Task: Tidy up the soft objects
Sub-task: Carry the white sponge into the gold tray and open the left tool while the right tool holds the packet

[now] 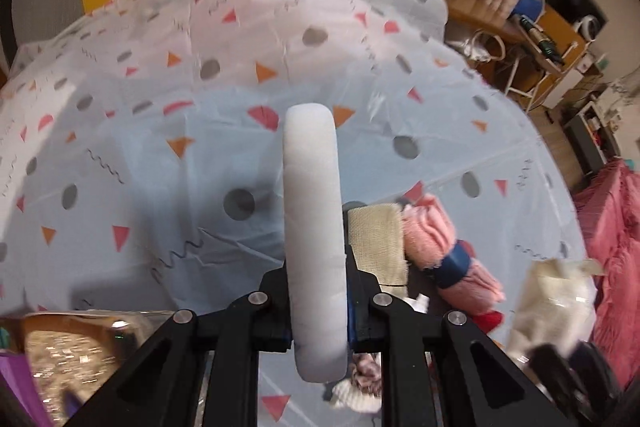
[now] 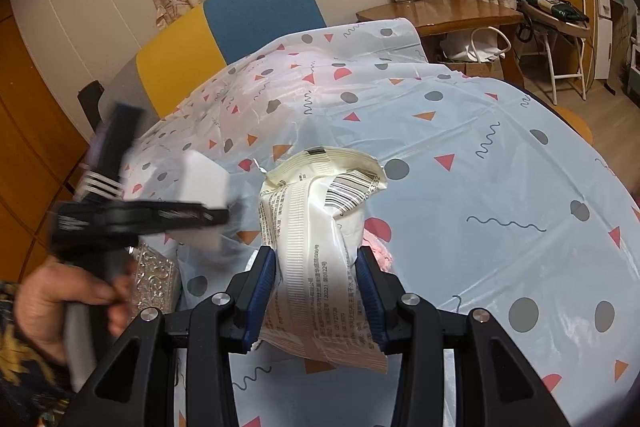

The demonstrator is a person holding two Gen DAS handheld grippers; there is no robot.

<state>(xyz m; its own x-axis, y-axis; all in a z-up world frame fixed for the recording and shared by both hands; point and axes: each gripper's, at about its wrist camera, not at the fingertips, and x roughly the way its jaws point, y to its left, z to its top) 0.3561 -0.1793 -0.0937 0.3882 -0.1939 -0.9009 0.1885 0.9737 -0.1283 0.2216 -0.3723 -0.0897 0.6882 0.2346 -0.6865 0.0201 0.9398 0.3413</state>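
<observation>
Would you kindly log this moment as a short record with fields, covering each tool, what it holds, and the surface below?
left tool: shut on the white sponge, held on edge
right tool: shut on the cream packet, torn top end up
surface: patterned tablecloth over the table
nearby items: pink rolled cloth and beige cloth lying on the table beside the sponge
person: left hand gripping the left tool's handle
</observation>
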